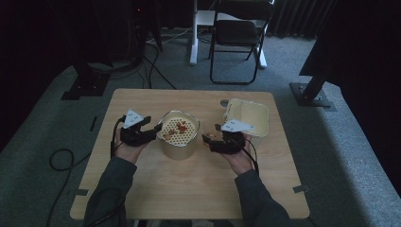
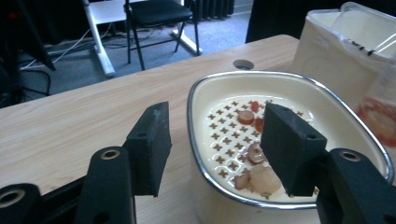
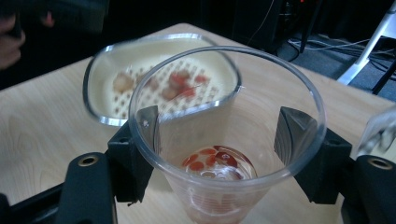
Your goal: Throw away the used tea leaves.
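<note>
The right gripper grasps a clear plastic cup, one jaw pressed on each side of the cup wall; red food pieces lie at the bottom of the cup; in the high view this gripper sits right of the tabletop's centre, just beside the strainer pot. The strainer pot stands near the centre of the tabletop, slightly toward the far edge; its perforated cream insert carries red and pale food pieces. The left gripper is released; its jaws stand apart, one outside the metal rim, the other over the insert; whether either jaw touches the rim cannot be told. A cream lidded container rests toward the far right corner of the tabletop, just behind the right gripper. A black folding chair stands on the floor beyond the far edge.
</note>
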Tool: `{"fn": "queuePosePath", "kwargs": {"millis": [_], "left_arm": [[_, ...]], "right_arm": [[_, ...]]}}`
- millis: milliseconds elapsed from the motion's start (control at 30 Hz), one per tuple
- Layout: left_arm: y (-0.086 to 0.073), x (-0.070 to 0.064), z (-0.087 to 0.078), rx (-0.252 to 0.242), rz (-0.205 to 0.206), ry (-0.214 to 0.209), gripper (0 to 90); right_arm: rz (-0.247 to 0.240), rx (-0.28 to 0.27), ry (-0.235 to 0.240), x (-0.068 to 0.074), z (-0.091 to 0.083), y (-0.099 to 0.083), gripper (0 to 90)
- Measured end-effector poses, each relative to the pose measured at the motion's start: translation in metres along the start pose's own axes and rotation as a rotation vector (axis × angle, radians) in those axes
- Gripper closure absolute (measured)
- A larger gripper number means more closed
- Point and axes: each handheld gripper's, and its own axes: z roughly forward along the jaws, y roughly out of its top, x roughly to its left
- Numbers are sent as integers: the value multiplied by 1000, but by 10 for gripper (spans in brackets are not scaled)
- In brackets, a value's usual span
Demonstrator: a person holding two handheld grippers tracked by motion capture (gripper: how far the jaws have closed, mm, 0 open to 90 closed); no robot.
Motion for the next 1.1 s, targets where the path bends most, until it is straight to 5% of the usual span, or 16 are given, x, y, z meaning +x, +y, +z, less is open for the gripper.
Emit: {"fn": "queuePosePath", "kwargs": {"millis": [233,500,800,1100], "left_arm": [[8,-11,8,-1,38,-53,414],[18,-28,24,-17,86,-117,384],[27,-44,37,-44,123,-160,378],[29,-54,49,-51,169,-158,338]], "right_arm": [[9,-40,-23,-14,0,32,311],[46,-52,6,-28,17,63,312],[15,-61,54,-10,33,88,313],[-12,-56,124,14,46,101,314]]}}
